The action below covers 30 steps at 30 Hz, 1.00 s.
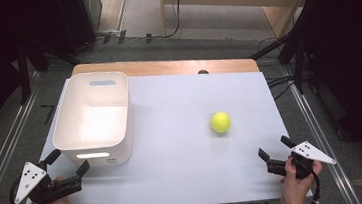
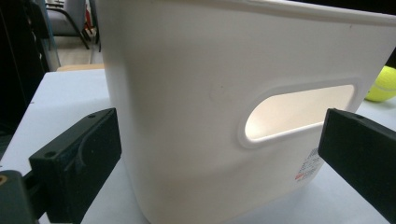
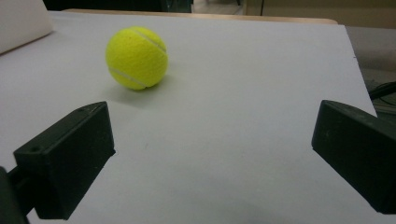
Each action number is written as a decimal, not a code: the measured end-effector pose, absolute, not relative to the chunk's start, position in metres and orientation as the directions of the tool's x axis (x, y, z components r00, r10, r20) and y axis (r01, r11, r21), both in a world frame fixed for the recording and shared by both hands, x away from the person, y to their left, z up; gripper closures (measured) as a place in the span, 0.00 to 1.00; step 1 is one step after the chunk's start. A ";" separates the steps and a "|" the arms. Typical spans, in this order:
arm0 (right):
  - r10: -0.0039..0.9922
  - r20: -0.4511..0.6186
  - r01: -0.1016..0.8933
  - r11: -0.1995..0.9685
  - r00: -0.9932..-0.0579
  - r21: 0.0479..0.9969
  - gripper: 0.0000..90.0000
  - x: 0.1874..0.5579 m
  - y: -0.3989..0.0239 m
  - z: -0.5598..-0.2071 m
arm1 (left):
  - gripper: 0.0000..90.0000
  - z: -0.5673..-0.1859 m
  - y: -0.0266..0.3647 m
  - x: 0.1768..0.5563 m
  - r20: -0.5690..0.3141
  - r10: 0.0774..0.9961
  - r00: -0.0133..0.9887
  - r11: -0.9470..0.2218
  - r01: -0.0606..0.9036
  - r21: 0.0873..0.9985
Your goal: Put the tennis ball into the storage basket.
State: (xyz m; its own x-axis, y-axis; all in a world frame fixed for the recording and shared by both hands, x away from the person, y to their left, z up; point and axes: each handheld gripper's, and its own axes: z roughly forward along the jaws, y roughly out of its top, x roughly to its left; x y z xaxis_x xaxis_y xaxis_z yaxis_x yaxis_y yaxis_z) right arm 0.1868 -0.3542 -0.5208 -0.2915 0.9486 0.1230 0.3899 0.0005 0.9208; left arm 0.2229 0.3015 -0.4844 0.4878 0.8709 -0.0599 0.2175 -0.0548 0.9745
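A yellow-green tennis ball [image 1: 220,122] lies on the white table top, right of centre. In the right gripper view the ball [image 3: 136,57] sits ahead and to the left of the jaws, apart from them. My right gripper [image 1: 274,148] rests near the front right corner, open and empty. A white plastic bin [image 1: 93,116] with a handle slot stands on the left half. My left gripper [image 1: 67,161] is at the front left, open, its jaws just short of the bin's near wall [image 2: 196,93]. The ball [image 2: 384,84] peeks past the bin's right side.
The white sheet [image 1: 173,148] covers a wooden table whose far edge [image 1: 165,66] shows bare. Metal rails run along both sides on the floor, with cables and dark stands behind. Open table space lies between the bin and the ball.
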 end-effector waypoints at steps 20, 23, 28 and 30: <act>0.961 0.118 0.452 0.008 -0.249 0.892 0.00 0.188 -0.356 -0.500 | 0.00 -0.484 0.303 0.222 -0.057 0.869 0.491 -0.055 0.209 0.976; 0.959 0.109 0.458 0.024 -0.261 0.888 0.00 0.192 -0.354 -0.495 | 0.00 -0.484 0.302 0.222 -0.052 0.868 0.494 -0.060 0.208 0.976; 0.955 0.099 0.475 0.048 -0.280 0.879 0.00 0.201 -0.350 -0.489 | 0.00 -0.484 0.301 0.221 -0.049 0.869 0.492 -0.064 0.209 0.976; 0.951 0.102 0.491 0.056 -0.291 0.870 0.00 0.208 -0.347 -0.486 | 0.00 -0.484 0.302 0.221 -0.050 0.869 0.493 -0.062 0.209 0.976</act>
